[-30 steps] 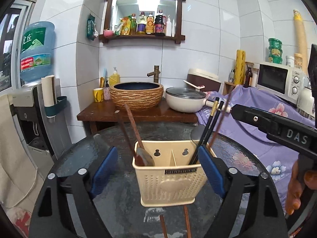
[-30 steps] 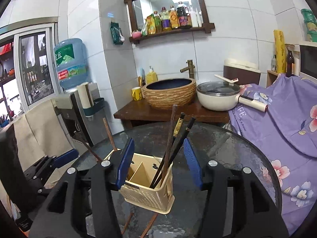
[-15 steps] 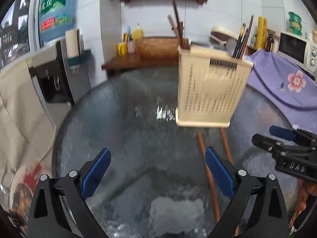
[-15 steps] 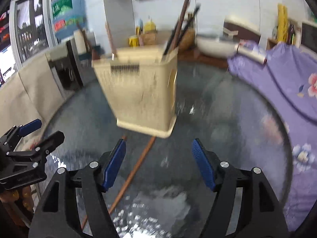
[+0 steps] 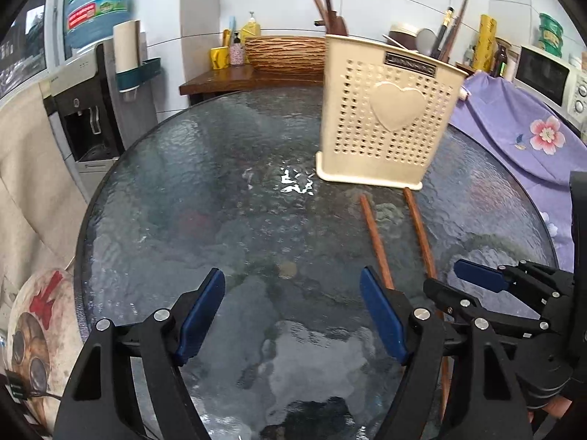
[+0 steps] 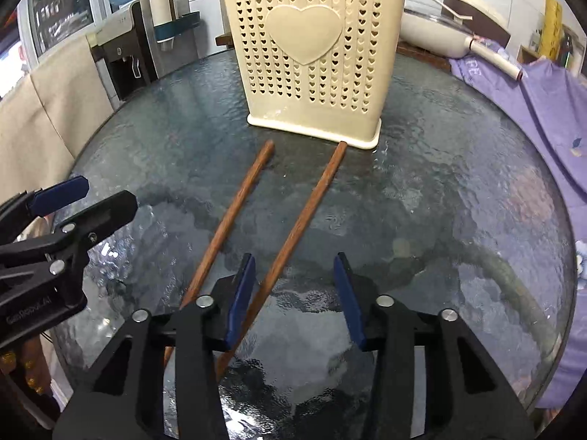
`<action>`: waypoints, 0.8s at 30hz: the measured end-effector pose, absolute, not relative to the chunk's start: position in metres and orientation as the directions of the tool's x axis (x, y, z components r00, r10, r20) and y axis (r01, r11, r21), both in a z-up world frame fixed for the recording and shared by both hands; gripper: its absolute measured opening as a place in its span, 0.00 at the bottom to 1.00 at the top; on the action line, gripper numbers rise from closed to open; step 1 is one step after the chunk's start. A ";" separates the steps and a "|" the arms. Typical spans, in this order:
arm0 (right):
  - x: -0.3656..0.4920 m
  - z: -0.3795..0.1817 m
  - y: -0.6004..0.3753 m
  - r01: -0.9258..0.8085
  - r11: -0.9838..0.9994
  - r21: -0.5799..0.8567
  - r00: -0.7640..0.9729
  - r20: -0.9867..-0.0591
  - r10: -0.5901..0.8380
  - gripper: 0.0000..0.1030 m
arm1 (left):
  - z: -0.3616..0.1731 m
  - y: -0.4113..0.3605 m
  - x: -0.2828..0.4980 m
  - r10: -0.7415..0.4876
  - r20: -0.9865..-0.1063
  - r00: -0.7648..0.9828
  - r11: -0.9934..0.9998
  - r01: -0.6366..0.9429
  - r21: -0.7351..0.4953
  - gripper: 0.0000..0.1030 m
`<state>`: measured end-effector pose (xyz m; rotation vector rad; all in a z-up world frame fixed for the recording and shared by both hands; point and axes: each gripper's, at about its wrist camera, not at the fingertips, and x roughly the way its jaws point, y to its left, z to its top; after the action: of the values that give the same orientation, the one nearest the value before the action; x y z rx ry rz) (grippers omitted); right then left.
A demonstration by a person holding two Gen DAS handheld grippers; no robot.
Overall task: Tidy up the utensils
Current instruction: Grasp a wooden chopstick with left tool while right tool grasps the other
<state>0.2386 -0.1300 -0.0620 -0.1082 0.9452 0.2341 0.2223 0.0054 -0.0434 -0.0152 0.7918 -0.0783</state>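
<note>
chopsticks [image 6: 234, 216] lie loose on the glass table [image 6: 458, 190], just before the cream holder [image 6: 312, 55].
both grippers have dropped low; right gripper [image 6: 295, 300] jaws, just narrowing, straddle one stick unclamped; left gripper [image 5: 290, 315] apart, empty.

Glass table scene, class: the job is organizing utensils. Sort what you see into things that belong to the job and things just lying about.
Belongs to the job:
- two wooden chopsticks lying on the glass table
- cream utensil holder
- right hand-held gripper, open, one chopstick between its fingers
- left hand-held gripper, open

Just lying about:
- purple floral cloth
- water dispenser
- microwave
- pan
</note>
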 end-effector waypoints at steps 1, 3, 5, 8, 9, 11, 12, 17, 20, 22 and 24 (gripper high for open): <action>0.236 -0.062 -0.131 -0.247 0.969 0.003 0.561 -0.815 0.145 0.34 | -0.044 0.003 0.222 -0.082 -0.712 0.697 0.996 0.071 -0.045 0.71; 0.233 -0.061 -0.135 -0.253 0.967 -0.010 0.559 -0.817 0.138 0.23 | -0.046 -0.002 0.221 -0.092 -0.716 0.692 0.995 0.082 -0.049 0.69; 0.227 -0.060 -0.141 -0.259 0.966 -0.017 0.557 -0.819 0.135 0.17 | -0.046 -0.005 0.222 -0.099 -0.719 0.688 0.995 0.089 -0.051 0.68; 0.217 -0.059 -0.154 -0.261 0.965 -0.029 0.558 -0.820 0.126 0.15 | -0.047 -0.010 0.222 -0.113 -0.723 0.681 0.993 0.102 -0.058 0.66; 0.215 -0.058 -0.158 -0.258 0.966 -0.032 0.557 -0.822 0.122 0.15 | -0.047 -0.011 0.222 -0.119 -0.725 0.678 0.992 0.108 -0.062 0.65; 0.209 -0.058 -0.165 -0.257 0.966 -0.041 0.556 -0.823 0.113 0.15 | -0.048 -0.016 0.223 -0.132 -0.730 0.670 0.990 0.118 -0.071 0.63; 0.207 -0.058 -0.169 -0.261 0.964 -0.041 0.555 -0.824 0.115 0.15 | -0.049 -0.017 0.224 -0.139 -0.733 0.666 0.990 0.123 -0.076 0.63; 0.208 -0.057 -0.188 -0.253 0.965 0.069 0.525 -0.828 0.197 0.16 | -0.050 -0.035 0.232 -0.167 -0.745 0.646 0.983 0.171 -0.071 0.60; 0.215 -0.053 -0.199 -0.220 0.967 0.129 0.530 -0.816 0.229 0.25 | -0.053 -0.042 0.242 -0.165 -0.759 0.630 0.982 0.181 -0.063 0.55; 0.223 -0.050 -0.203 -0.188 0.974 0.123 0.548 -0.810 0.208 0.34 | -0.055 -0.046 0.250 -0.168 -0.769 0.617 0.981 0.185 -0.067 0.53; 0.232 -0.049 -0.207 -0.160 0.978 0.135 0.549 -0.811 0.202 0.39 | -0.056 -0.049 0.257 -0.157 -0.774 0.614 0.981 0.186 -0.052 0.52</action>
<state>0.2318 -0.2073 -0.0492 0.0467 0.9656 0.2147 0.2568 -0.0491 -0.0562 0.0349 0.8884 -0.1976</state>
